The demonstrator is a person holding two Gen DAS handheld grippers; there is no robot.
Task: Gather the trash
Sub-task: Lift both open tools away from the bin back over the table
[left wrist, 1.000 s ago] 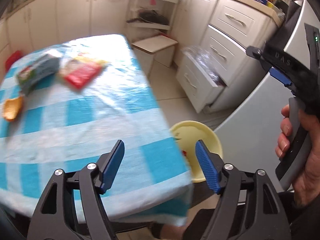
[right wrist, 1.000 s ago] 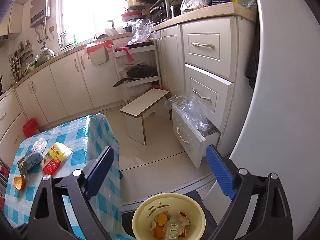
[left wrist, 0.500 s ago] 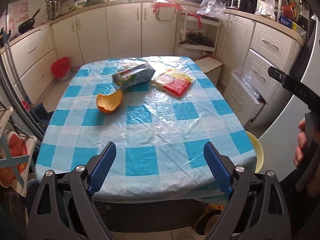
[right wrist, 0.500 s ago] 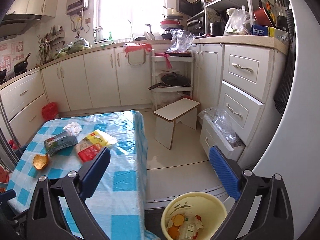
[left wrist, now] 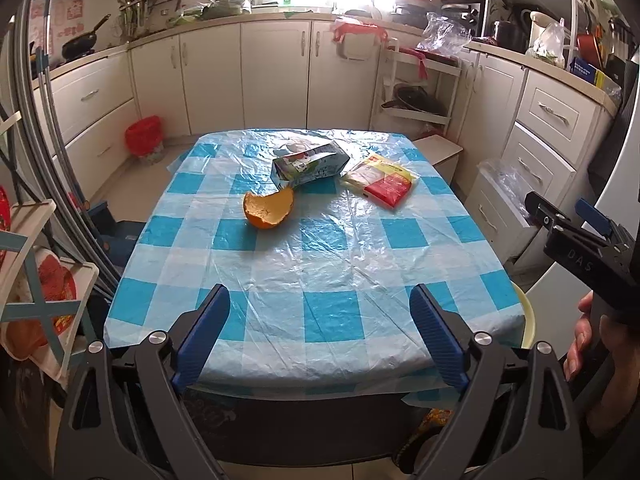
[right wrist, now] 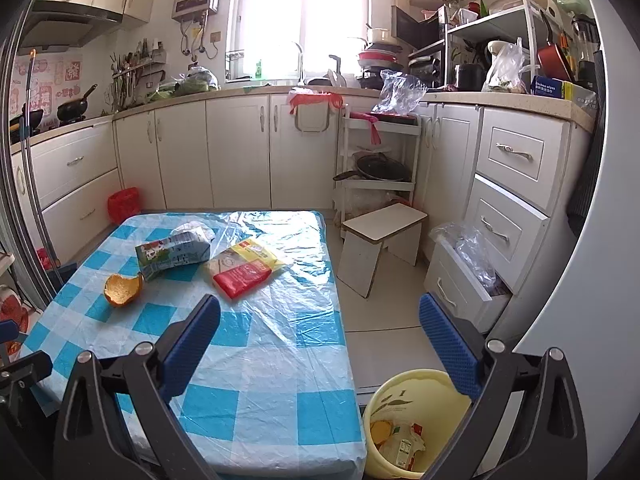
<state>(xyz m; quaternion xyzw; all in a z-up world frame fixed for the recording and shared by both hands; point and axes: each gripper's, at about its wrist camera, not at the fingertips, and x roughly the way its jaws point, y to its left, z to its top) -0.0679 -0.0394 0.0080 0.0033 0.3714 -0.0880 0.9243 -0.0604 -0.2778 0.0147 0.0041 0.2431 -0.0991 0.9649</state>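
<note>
On the blue checked table (left wrist: 320, 264) lie an orange peel (left wrist: 267, 210), a crushed green-white carton (left wrist: 308, 166) and a red-yellow wrapper (left wrist: 380, 181). They also show in the right wrist view: the peel (right wrist: 122, 289), the carton (right wrist: 172, 254), the wrapper (right wrist: 244, 268), with a crumpled white scrap (right wrist: 192, 230) behind the carton. A yellow bin (right wrist: 416, 420) with trash in it stands on the floor by the table's right corner. My left gripper (left wrist: 320, 332) is open and empty over the table's near edge. My right gripper (right wrist: 320, 344) is open and empty above the table's right edge.
A white stool (right wrist: 380, 240) stands on the floor right of the table. An open drawer with a plastic bag (right wrist: 468, 272) juts out at the right. White cabinets line the back. A red bin (right wrist: 124, 204) sits at the far left floor. A rack (left wrist: 36, 280) stands at the left.
Both grippers have pulled back and swung left from the bin toward the table. The left view now faces the whole table; the right view now shows the table and the bin.
</note>
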